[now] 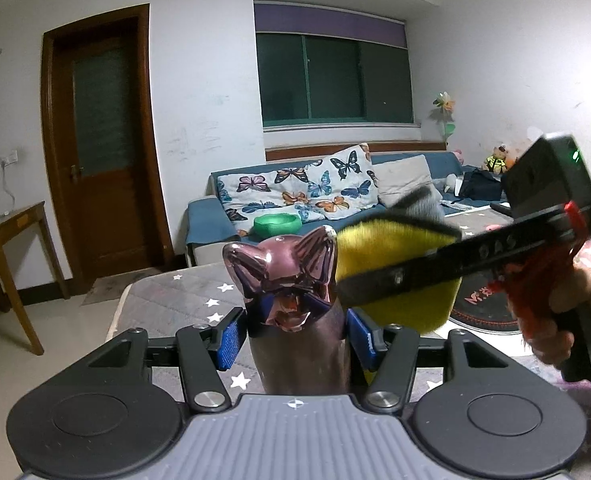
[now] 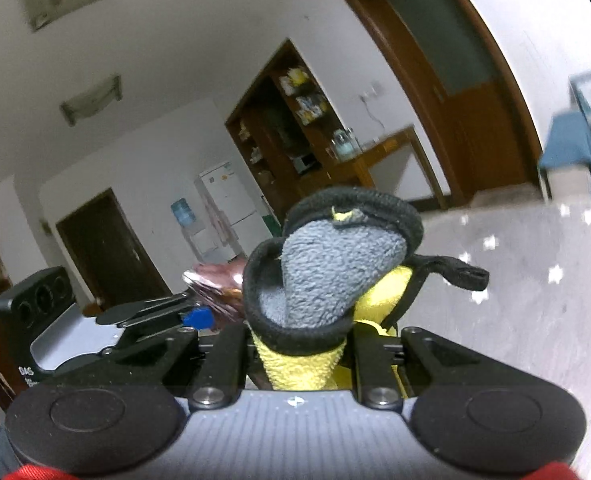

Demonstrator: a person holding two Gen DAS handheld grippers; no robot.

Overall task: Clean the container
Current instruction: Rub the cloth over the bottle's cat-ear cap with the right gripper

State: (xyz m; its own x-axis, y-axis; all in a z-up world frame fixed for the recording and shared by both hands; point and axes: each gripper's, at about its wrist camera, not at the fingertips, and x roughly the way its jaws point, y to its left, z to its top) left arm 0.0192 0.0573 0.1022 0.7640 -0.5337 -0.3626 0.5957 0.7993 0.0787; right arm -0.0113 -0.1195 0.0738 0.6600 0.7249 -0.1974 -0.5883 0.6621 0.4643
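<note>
Glossy pink ceramic, cat-shaped, the container [image 1: 295,296] stands clamped between the blue pads [image 1: 228,338] of the left tongs [image 1: 295,338], which are clenched on its body just below the head. It is held in the air over a grey star-print quilt [image 1: 175,292].

The right tongs [image 2: 299,344] are clenched on a yellow-and-grey cloth [image 2: 323,276]; in the left view that cloth [image 1: 395,264] presses against the container's right side, beside 1 of its 2 ears. A hand [image 1: 567,320] grips the right tool.

Risks, as I judge them: the glaze looks slick, so a hard sideways wipe could twist or slide the container through the pads, and a fall onto the tiled floor [image 1: 55,332] might crack it. The cloth's loose black loop [image 2: 455,274] could snag an ear. The cloth could also slip out of its tongs under heavy rubbing.

Long axis: in the left view it runs from the camera away along the tongs, about upright in the picture, head end farthest out, snout facing the lens. How far the wiping has got, I cannot tell.
</note>
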